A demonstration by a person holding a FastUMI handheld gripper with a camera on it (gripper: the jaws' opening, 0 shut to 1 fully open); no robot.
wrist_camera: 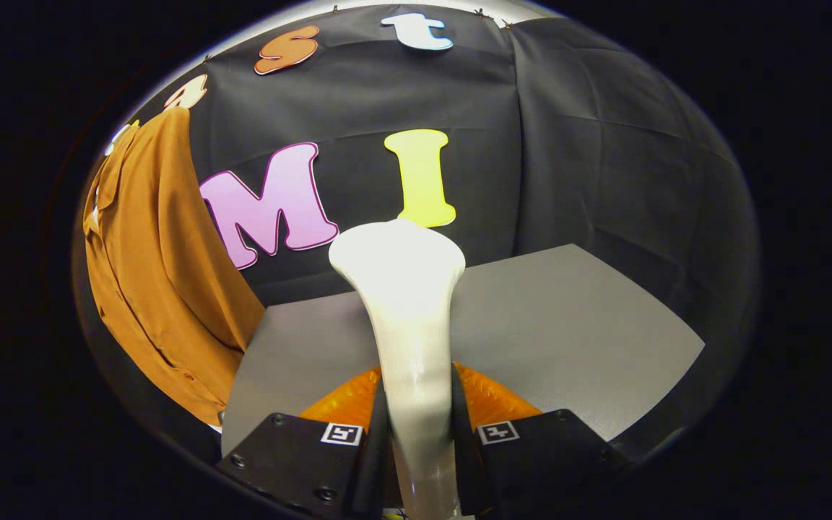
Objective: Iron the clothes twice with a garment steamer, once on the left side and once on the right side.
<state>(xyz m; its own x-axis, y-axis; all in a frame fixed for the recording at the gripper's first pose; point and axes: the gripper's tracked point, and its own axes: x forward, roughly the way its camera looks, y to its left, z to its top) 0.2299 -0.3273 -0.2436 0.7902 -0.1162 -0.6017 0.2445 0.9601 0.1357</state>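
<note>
Gripper (pixel 416 440) jaws clamp the slender neck of a glossy white plastic garment steamer (pixel 409 289), its flared head ahead of them over open grey tabletop (pixel 568 325), rust-brown hanging shirt (pixel 163 267) well left.

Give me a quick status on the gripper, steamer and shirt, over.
Gripper shut on the steamer, handle between the fingers. Brown shirt hangs off to the left, steamer head apart from it. Grey table beyond the fingers, nothing between steamer and shirt.

A grey table (pixel 568 325) lies ahead of the gripper. Creased black cloth wall (pixel 604 144) hangs beyond it, dimly lit.
</note>
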